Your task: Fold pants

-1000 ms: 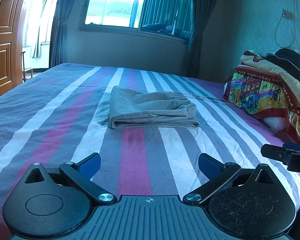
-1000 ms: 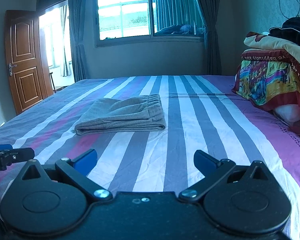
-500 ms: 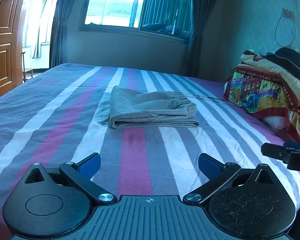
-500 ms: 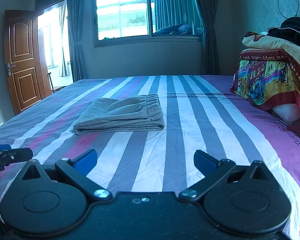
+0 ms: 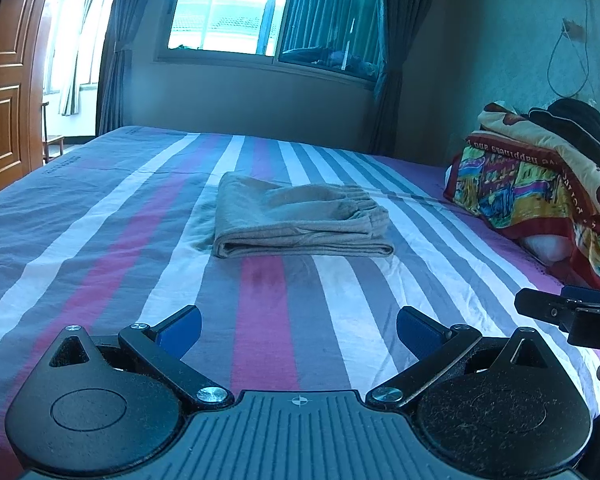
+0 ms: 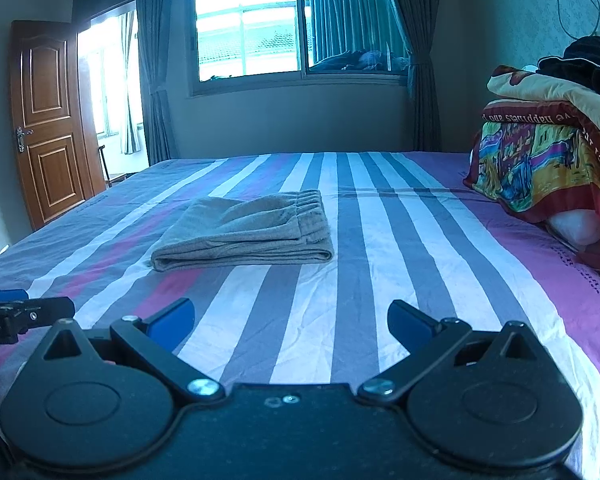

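Note:
The grey pants [image 5: 300, 222] lie folded in a compact rectangle in the middle of the striped bed [image 5: 112, 248]; they also show in the right wrist view [image 6: 248, 232]. My left gripper [image 5: 299, 330] is open and empty, held well short of the pants near the bed's front. My right gripper [image 6: 291, 322] is open and empty too, equally far back. Each gripper's tip shows at the edge of the other's view: the right one [image 5: 556, 314], the left one [image 6: 28, 314].
A pile of colourful blankets and dark clothes [image 5: 540, 184] sits on the bed's right side, also in the right wrist view [image 6: 548, 156]. A window with curtains [image 6: 300, 28] is behind the bed. A wooden door [image 6: 48, 120] stands at the left.
Both grippers have drifted back a little from the pants and stay open. The pants have not moved.

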`<state>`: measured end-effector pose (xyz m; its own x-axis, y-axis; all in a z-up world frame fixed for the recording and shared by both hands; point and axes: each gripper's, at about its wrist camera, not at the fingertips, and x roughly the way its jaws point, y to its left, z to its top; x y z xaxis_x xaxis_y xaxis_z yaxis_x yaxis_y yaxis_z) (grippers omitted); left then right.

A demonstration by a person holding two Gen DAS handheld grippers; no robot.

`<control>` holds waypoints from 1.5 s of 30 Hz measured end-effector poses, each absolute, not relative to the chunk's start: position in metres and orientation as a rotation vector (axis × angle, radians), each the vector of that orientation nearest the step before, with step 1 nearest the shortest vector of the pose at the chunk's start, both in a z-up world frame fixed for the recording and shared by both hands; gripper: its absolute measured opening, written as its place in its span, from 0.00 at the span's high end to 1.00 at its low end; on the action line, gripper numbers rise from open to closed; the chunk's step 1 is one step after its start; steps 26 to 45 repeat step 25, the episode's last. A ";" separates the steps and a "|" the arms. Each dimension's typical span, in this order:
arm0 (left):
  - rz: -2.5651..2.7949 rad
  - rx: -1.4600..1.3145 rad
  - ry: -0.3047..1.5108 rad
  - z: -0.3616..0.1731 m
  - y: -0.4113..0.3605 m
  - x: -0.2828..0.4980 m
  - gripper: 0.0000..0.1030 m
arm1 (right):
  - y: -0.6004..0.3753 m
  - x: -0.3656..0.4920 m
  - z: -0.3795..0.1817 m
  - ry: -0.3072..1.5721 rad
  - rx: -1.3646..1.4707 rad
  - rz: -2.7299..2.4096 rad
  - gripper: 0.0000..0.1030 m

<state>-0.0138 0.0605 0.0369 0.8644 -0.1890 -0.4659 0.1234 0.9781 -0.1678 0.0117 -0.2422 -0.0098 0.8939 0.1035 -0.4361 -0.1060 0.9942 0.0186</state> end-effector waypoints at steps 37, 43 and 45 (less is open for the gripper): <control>-0.152 -0.098 0.461 0.044 0.051 -0.022 0.01 | -0.241 0.012 -0.009 0.452 -0.006 0.111 0.00; -0.152 -0.098 0.461 0.044 0.051 -0.022 0.01 | -0.241 0.012 -0.009 0.452 -0.006 0.111 0.00; -0.152 -0.098 0.461 0.044 0.051 -0.022 0.01 | -0.241 0.012 -0.009 0.452 -0.006 0.111 0.00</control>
